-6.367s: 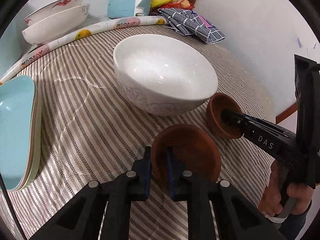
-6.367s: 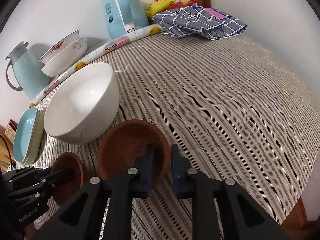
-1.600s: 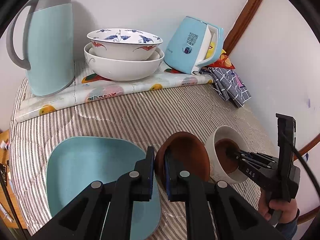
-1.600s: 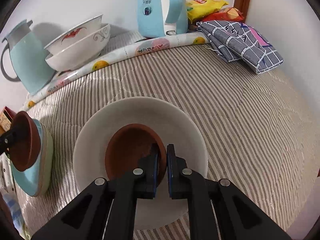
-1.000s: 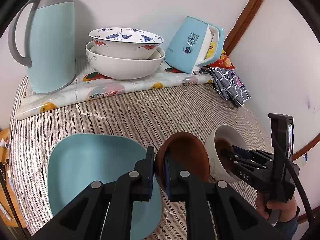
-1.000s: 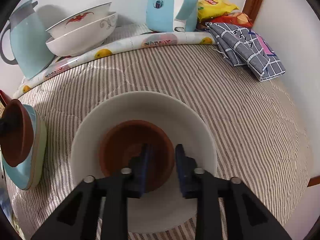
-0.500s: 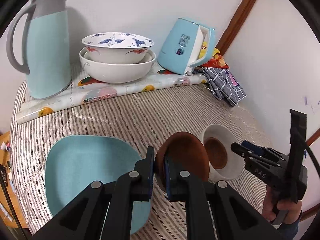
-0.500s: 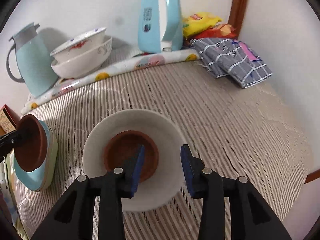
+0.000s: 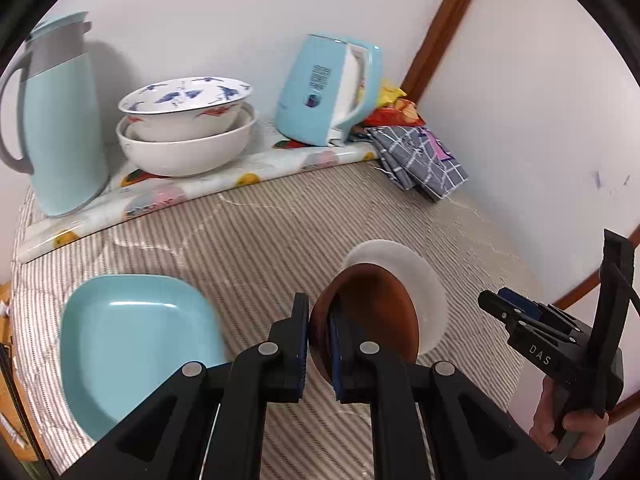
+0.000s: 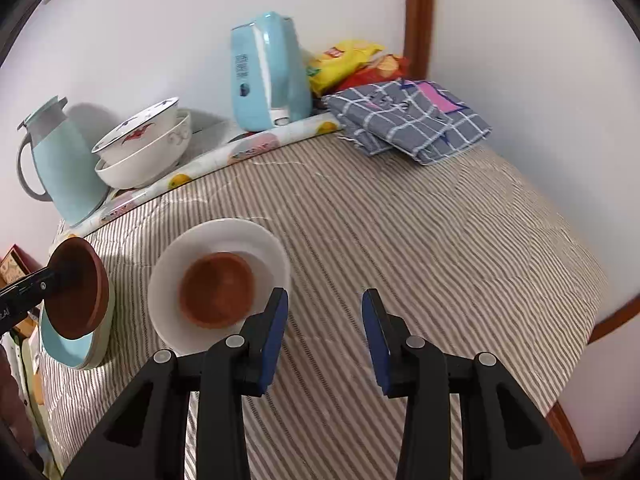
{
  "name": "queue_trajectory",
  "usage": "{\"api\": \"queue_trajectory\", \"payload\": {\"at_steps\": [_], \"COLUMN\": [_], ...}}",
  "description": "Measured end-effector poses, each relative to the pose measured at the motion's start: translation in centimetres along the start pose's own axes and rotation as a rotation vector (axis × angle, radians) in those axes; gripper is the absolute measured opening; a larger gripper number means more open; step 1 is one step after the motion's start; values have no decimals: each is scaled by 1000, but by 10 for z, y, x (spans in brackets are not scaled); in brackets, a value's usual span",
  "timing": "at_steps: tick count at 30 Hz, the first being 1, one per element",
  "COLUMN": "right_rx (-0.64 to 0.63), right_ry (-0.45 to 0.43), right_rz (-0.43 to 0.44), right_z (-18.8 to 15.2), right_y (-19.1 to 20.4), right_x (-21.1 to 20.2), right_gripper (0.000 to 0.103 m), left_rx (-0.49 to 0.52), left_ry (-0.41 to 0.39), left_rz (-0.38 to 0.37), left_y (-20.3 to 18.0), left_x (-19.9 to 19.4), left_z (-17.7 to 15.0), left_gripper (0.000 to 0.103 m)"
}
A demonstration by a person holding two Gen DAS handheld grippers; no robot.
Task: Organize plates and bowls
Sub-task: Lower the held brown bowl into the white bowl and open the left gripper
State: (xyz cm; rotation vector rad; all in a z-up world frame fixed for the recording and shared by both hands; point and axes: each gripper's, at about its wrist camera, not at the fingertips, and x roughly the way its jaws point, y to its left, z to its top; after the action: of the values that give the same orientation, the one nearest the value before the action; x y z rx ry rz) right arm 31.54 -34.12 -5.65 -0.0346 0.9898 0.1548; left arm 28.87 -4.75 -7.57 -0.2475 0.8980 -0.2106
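Between the left gripper's (image 9: 319, 330) two fingers sits the near rim of a brown bowl (image 9: 372, 312), pinched tight and held tilted on edge in the air, its hollow turned toward the right. From the right wrist view this same bowl hangs over the stacked light-blue plates (image 10: 68, 350), which lie at the table's left edge; the left wrist view shows the top blue plate (image 9: 132, 344) just left of the gripper. The right gripper (image 10: 324, 328) has its jaws spread wide with nothing between them, hovering above the striped tablecloth (image 10: 420, 240) just to the right of the white bowl (image 10: 168, 280). A second brown bowl (image 10: 216, 290) rests upright inside that white bowl, apart from the blue pads. In the left wrist view the white bowl (image 9: 424, 280) shows partly behind the held brown one, and the right gripper's black body appears at the far right, a hand (image 9: 568, 424) wrapped round its handle.

Farther back, on a fruit-patterned mat (image 10: 256, 146), two larger bowls are nested: a painted bowl (image 9: 184, 106) inside a plain white one (image 9: 188, 152). A light-blue thermos jug (image 9: 60, 120) stands to their left and a light-blue kettle (image 9: 328, 92) to their right. Beyond the kettle lie snack bags (image 10: 352, 62) against the wall and a folded grey checked cloth (image 10: 412, 120) on the tablecloth
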Motion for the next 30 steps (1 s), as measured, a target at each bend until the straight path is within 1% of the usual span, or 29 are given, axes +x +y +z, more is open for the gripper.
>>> {"api": "queue_trajectory", "payload": {"at_steps": [6, 10, 17, 19, 26, 30], "right_rx": [44, 68, 84, 86, 91, 74], "right_ry": [-20, -30, -14, -13, -1, 4], "right_rz": [-10, -13, 0, 3, 9, -32], "right_z": [-10, -17, -25, -26, -31, -34], "right_y": [-21, -30, -38, -40, -44, -43], "right_x": [-15, -18, -9, -7, 2, 5], "right_gripper": [39, 41, 41, 41, 41, 41], "left_rx": [36, 57, 84, 85, 83, 78], "left_ry": [16, 34, 67, 81, 126, 141], "left_rz": [-9, -13, 4, 16, 25, 29], "left_y": [-20, -31, -44, -45, -50, -52], "left_x": [11, 23, 48, 56, 78, 85], "left_z": [2, 5, 11, 12, 12, 11], "left_gripper": [10, 10, 10, 10, 10, 10]}}
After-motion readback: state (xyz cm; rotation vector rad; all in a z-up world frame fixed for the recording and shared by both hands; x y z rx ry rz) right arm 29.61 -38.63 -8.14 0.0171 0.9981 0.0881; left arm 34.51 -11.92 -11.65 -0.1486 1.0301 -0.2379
